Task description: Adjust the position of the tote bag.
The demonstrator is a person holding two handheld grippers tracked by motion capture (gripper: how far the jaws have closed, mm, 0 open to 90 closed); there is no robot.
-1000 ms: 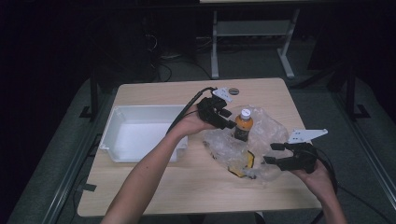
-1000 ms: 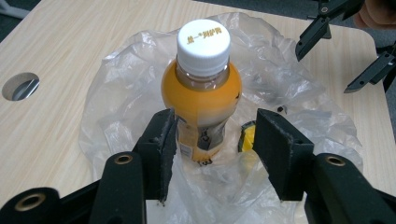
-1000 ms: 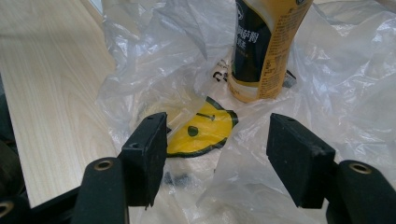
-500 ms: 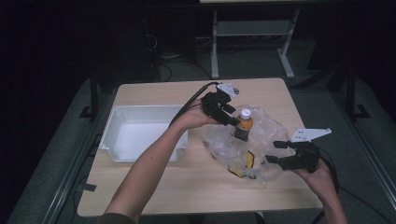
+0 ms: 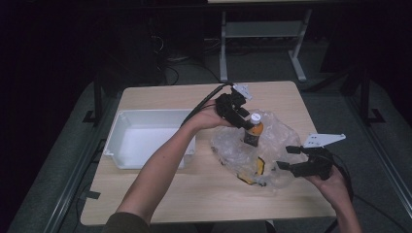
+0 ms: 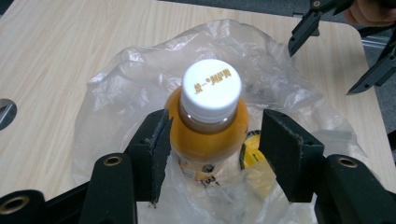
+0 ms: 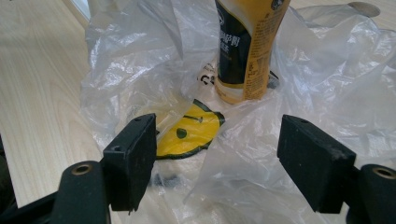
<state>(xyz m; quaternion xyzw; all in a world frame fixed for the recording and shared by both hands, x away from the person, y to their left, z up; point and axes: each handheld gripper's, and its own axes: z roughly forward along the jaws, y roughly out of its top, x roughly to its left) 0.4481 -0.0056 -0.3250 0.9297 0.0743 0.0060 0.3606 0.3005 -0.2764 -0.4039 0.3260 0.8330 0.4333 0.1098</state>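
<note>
Toward the desk's right edge, left gripper (image 6: 212, 154) straddles the bottle (image 6: 208, 126) in the plastic bag (image 6: 289, 88), jaws apart; right gripper (image 7: 217, 158) gapes wide, holding nothing.

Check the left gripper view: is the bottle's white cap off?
No, the white cap sits on the upright orange bottle, which stands inside the clear plastic bag.

An upright orange-drink bottle with a white screw cap (image 6: 211, 122) stands in a crumpled clear plastic bag (image 6: 289, 88) on the pale wooden table (image 6: 60, 51). The left gripper (image 6: 212, 154) straddles it — one pad touching its shoulder, the other just clear. The right gripper's black jaws (image 6: 343, 51) hang apart at the far corner.
</note>
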